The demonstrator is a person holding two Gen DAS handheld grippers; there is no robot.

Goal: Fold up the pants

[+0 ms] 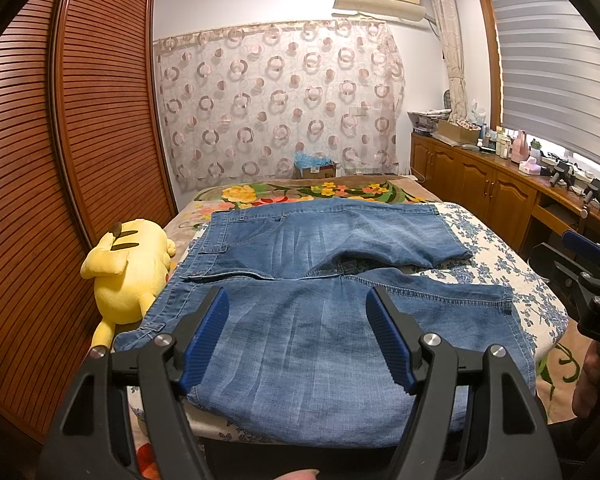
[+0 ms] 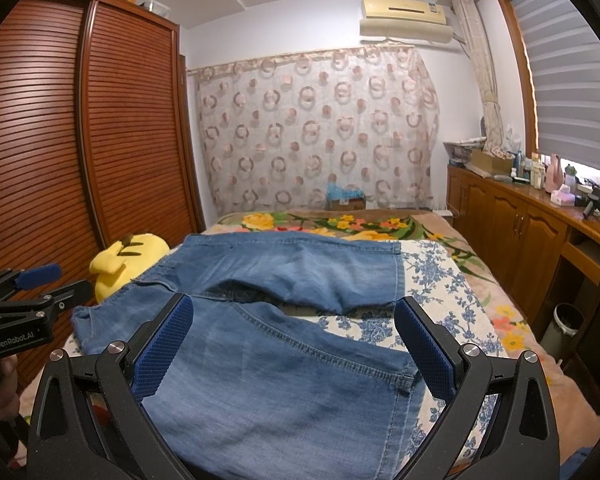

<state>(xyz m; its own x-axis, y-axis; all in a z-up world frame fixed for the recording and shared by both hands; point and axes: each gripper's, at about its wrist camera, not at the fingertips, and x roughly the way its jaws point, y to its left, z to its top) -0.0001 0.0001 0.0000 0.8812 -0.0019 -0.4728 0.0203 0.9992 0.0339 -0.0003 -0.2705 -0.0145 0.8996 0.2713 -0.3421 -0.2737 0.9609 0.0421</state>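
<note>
Blue denim pants [image 1: 320,280] lie spread flat on the bed, waistband to the left, both legs running right, the near leg [image 2: 284,380] closest to me. My left gripper [image 1: 298,332] hovers open over the near leg's upper part, nothing between its blue pads. Over the same leg's right part my right gripper [image 2: 292,344] also stands open and holds nothing. Each gripper shows at the edge of the other's view: the right gripper [image 1: 580,264] at the right border, the left gripper [image 2: 40,284] at the left border.
A yellow plush toy [image 1: 130,268] lies against the pants' waistband side at the bed's left edge, beside the slatted wardrobe [image 1: 60,160]. A blue-flowered cloth [image 2: 440,292] covers the bed under the pants. Wooden cabinets [image 1: 480,184] with clutter line the right wall; a small bin [image 2: 566,318] stands below.
</note>
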